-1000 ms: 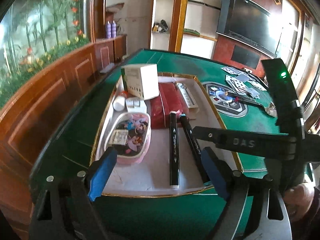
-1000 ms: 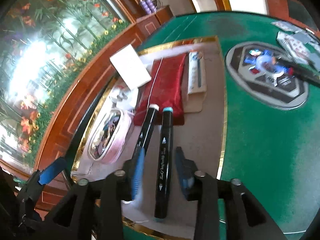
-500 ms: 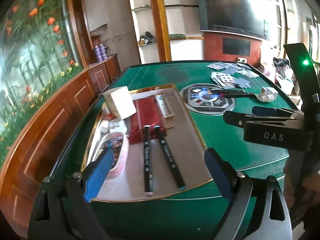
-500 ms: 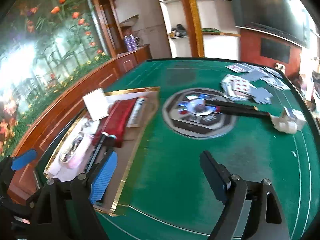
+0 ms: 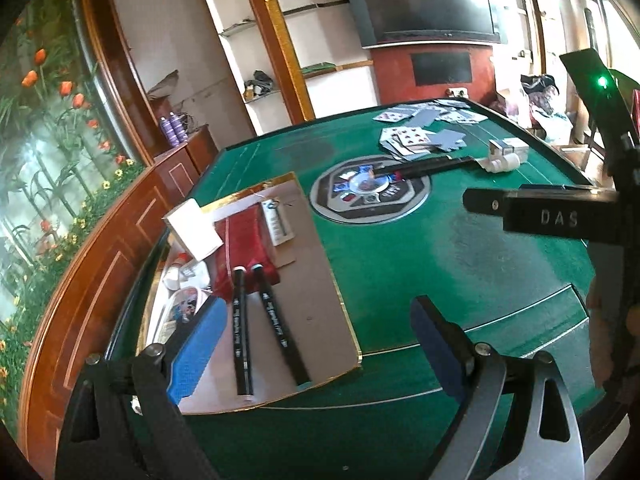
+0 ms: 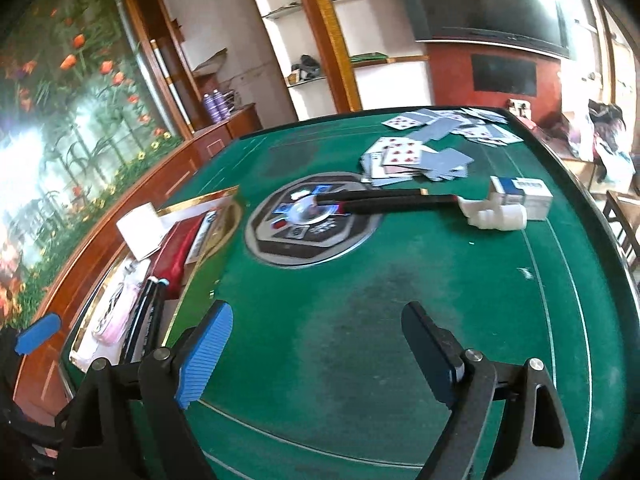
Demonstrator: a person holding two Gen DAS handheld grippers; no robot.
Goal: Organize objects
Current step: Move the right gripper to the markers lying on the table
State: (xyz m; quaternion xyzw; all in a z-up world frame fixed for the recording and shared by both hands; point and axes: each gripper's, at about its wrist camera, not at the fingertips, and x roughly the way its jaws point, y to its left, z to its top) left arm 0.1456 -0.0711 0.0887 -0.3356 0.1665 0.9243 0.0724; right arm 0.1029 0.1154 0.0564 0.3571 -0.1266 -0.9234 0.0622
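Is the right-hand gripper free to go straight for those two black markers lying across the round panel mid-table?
Probably yes. The right gripper is open and empty, with only bare green felt between it and the black markers on the round panel. The white fitting lies at their far end.

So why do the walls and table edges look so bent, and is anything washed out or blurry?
Left wrist view: fisheye lens bows the wooden shelf post; window light washes out the right edge. Right wrist view: same bending; the bright flower mural glares, and the two black markers look smeared.
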